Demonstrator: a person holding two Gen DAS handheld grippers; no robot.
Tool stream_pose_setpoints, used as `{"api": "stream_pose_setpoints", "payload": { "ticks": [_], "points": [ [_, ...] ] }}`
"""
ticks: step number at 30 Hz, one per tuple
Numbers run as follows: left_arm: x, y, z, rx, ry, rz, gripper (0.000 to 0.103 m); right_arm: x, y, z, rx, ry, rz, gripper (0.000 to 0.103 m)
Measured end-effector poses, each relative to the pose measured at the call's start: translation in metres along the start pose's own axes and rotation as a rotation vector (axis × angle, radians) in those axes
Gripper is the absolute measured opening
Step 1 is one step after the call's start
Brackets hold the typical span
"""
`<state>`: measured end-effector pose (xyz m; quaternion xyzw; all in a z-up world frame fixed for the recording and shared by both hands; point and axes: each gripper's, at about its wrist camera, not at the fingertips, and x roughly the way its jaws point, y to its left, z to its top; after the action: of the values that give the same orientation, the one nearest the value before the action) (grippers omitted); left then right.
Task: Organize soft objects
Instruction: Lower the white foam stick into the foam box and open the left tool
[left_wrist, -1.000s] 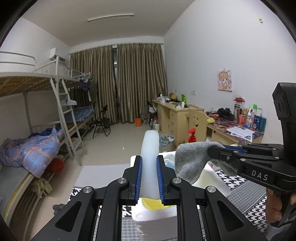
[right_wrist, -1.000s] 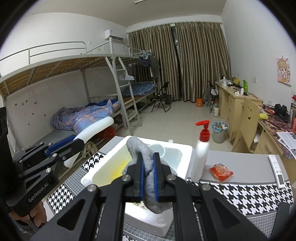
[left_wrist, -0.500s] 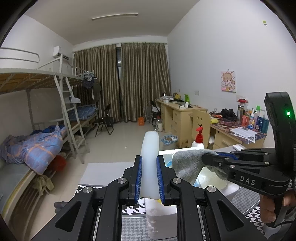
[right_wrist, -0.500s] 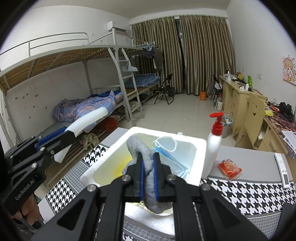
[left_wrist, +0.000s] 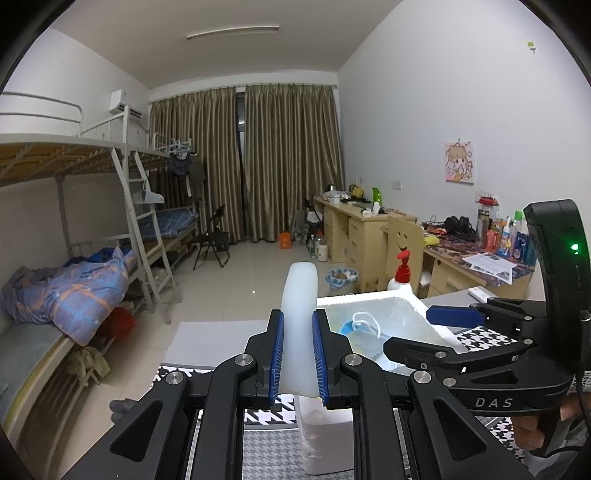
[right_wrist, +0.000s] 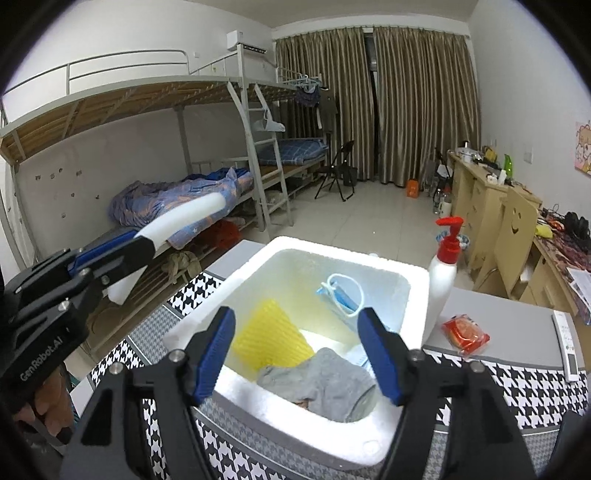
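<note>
While the grey cloth (right_wrist: 325, 384) lay crumpled against the near wall of the white foam box (right_wrist: 415, 275), beside a yellow sponge (right_wrist: 271, 336), my right gripper (right_wrist: 297, 356) hung spread wide above it. My left gripper (left_wrist: 298, 360) pinched a white foam strip (left_wrist: 299, 314), long axis pointing forward and upward, left of the box.

You can read "DAS" on your right tongs (left_wrist: 448, 334), in white along the black body. Your left tongs (right_wrist: 144, 249) carry "GenRobot.AI" on their side.
</note>
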<state>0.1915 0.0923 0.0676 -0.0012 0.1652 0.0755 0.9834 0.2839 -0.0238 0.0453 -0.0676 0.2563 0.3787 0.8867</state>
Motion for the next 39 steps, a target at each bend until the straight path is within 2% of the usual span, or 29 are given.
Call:
{"api": "stream_pose_setpoints", "payload": {
  "ticks": [8, 19, 39],
  "points": [
    [0.0, -0.001, -0.002, 0.003, 0.002, -0.005, 0.017, -0.007, 0.0, -0.002, 0.0, -0.017, -0.009, 0.076],
    [0.003, -0.009, -0.002, 0.017, 0.01, -0.03, 0.017, -0.021, -0.01, -0.002, 0.018, -0.058, -0.028, 0.086],
    [0.015, -0.027, 0.002, 0.044, 0.032, -0.077, 0.018, -0.04, -0.029, -0.017, 0.041, -0.083, -0.071, 0.09]
  ]
}}
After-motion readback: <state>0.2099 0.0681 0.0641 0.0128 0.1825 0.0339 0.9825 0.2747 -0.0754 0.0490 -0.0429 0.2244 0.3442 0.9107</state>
